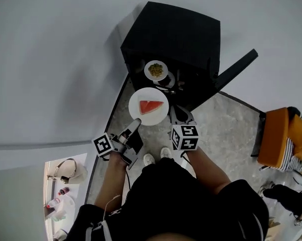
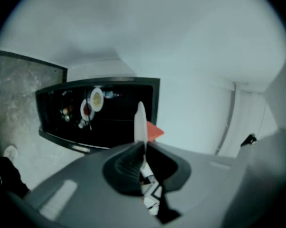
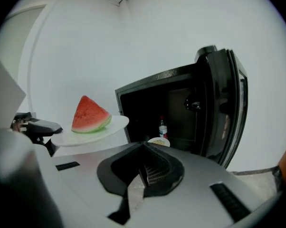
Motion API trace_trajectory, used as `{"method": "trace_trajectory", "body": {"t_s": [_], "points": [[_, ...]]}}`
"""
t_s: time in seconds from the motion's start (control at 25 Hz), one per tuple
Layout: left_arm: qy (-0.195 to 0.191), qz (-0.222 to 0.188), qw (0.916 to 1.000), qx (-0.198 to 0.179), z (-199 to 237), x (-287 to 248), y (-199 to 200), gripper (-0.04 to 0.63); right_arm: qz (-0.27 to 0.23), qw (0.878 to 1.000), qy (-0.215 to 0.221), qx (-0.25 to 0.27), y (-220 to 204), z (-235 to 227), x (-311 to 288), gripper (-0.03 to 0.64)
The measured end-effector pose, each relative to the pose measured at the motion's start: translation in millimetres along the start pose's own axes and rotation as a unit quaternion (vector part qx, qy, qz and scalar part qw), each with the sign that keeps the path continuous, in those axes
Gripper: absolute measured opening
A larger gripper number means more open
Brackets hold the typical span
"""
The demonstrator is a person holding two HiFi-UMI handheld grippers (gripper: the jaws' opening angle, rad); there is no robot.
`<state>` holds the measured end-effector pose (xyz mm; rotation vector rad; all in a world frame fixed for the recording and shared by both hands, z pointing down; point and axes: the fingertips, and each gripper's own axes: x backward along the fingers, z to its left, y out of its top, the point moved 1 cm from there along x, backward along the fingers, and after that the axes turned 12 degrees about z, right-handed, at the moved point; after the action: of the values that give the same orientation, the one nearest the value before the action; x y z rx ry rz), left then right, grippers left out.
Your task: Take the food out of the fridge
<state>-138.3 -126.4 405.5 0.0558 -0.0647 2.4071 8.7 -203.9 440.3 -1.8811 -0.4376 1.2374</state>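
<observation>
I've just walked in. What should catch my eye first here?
A red watermelon slice sits on a white plate, whose rim the left gripper clamps in its jaws. Beyond it, a small black fridge stands open with another dish of food inside.

Three cameras on one open fridge: one from above, two riding on the grippers.

The head view looks steeply down over the person (image 1: 181, 200) onto the black fridge (image 1: 176, 34) and the white plate (image 1: 148, 106) in front of it, from well above. The left gripper view, on the left gripper (image 2: 142, 146), is rolled on its side, with the floor (image 2: 19, 89) at the picture's left, and sees the plate edge-on, very near. The right gripper view, on the right gripper (image 3: 144, 146), stands upright and faces into the fridge from near, with the plate at its left. All three views share the fridge and the plate.
</observation>
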Motion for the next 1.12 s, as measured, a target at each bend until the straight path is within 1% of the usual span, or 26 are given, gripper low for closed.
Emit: {"method": "trace_trajectory", "body": {"t_s": [0.12,0.24,0.36,0.44,0.52,0.72,0.96,1.12], "points": [[-0.016,-0.001,0.9998,-0.014,-41,-9,0,0.012,-0.016,1.000,-0.003,-0.008,14,-2,21,-0.002],[-0.022,-0.009,0.9992,-0.032,-72,-23,8,0.014,-0.019,1.000,-0.004,-0.017,20,-8,33,-0.002],[-0.021,-0.019,0.9983,-0.052,-93,-35,25,0.015,-0.028,0.999,-0.004,-0.018,29,-9,44,-0.002],[-0.026,-0.029,0.9976,-0.057,-104,-42,40,0.015,-0.036,0.999,-0.005,-0.014,36,-8,49,0.000],[-0.031,-0.038,0.9971,-0.059,-112,-51,55,0.015,-0.043,0.999,-0.006,-0.012,40,-8,53,-0.002],[-0.037,-0.049,0.9951,-0.077,-126,-77,87,0.017,-0.057,0.998,-0.013,0.000,47,-14,61,-0.002],[-0.046,-0.069,0.9938,-0.073,-125,-102,120,0.018,-0.071,0.997,-0.029,0.004,55,-28,71,-0.002],[-0.043,-0.075,0.9928,-0.083,-125,-115,140,0.021,-0.079,0.996,-0.041,0.014,57,-34,77,-0.002]]}}
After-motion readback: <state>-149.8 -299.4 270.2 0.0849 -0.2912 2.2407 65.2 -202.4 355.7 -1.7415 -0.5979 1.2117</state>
